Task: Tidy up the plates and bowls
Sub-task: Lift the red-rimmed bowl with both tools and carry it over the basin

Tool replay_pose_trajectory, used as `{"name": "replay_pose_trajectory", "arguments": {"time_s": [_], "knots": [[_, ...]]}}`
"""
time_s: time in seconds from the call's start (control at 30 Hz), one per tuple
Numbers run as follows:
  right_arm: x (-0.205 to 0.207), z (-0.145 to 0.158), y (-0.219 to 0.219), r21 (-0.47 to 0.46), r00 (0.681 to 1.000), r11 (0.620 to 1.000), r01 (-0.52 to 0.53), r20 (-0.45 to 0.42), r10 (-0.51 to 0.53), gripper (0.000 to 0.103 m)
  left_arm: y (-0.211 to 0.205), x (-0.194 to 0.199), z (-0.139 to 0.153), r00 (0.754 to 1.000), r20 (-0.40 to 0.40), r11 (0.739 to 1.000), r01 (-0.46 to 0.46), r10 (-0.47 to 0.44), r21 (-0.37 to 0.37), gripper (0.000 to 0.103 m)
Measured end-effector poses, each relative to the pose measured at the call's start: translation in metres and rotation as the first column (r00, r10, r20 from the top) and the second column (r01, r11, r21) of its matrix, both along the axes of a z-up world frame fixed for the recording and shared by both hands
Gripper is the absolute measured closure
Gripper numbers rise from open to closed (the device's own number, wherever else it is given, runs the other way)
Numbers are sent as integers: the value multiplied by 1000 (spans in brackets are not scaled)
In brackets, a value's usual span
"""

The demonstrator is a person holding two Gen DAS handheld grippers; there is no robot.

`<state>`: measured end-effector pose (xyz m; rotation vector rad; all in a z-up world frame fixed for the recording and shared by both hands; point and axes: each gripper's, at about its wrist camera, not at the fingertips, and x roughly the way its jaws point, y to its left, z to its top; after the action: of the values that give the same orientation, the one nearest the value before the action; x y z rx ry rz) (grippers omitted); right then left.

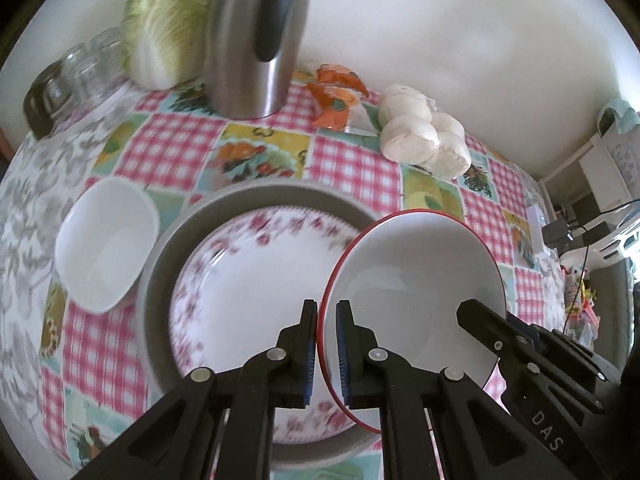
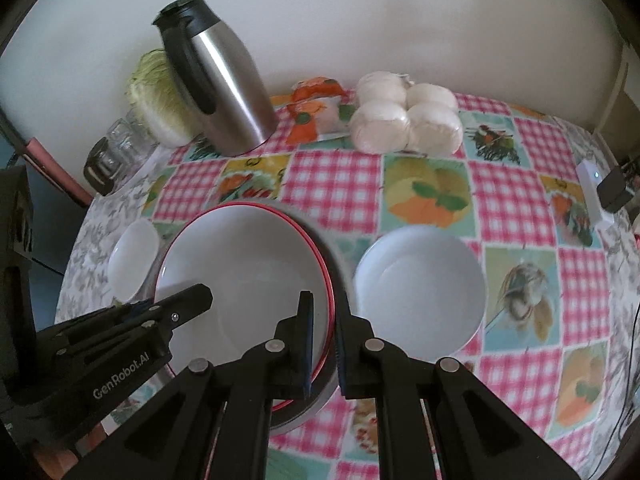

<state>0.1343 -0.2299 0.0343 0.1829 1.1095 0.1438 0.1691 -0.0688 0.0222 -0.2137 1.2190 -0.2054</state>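
A white bowl with a red rim [image 1: 416, 276] [image 2: 244, 268] hangs over a floral plate [image 1: 256, 284] that lies on a grey plate [image 1: 168, 248] [image 2: 316, 404]. My left gripper [image 1: 326, 312] is shut on the bowl's left rim, one pad inside and one outside. My right gripper [image 2: 325, 308] is shut on the opposite rim. Each gripper also shows in the other's view: the right gripper [image 1: 500, 320] and the left gripper [image 2: 180, 304]. A small white squarish bowl [image 1: 106, 244] [image 2: 134, 258] sits to the left, and a plain white bowl [image 2: 420, 292] sits to the right.
At the back of the checked tablecloth [image 2: 332, 176] stand a steel jug [image 2: 218, 84], a cabbage [image 2: 156, 96], glasses [image 2: 120, 144], an orange packet [image 2: 316, 112] and bagged white buns [image 2: 404, 116]. A white device with cables [image 2: 596, 196] lies at the right edge.
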Motion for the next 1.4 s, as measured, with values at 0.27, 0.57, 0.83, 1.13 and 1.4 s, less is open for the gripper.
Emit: {"name": "replay_pose_trajectory", "arguments": {"time_s": [0.27, 0.57, 0.83, 1.13, 1.4], "knots": [[-21, -11, 17, 59, 1000, 998, 24, 1, -24, 92, 21, -26, -9, 1000, -4, 999, -31, 31, 22, 92], [-26, -18, 21, 96, 1000, 995, 28, 8, -29, 92, 35, -29, -19, 999, -16, 999, -40, 40, -2, 92], [-22, -16, 25, 113, 999, 993, 30, 12, -32, 92, 45, -26, -9, 998, 10, 998, -62, 63, -30, 92], [-18, -9, 26, 128, 998, 991, 44, 28, -48, 90, 51, -25, -7, 998, 11, 995, -66, 67, -72, 92], [-9, -20, 32, 135, 998, 989, 56, 7, -57, 90, 61, -20, -13, 996, 1, 992, -84, 85, -93, 91]]}}
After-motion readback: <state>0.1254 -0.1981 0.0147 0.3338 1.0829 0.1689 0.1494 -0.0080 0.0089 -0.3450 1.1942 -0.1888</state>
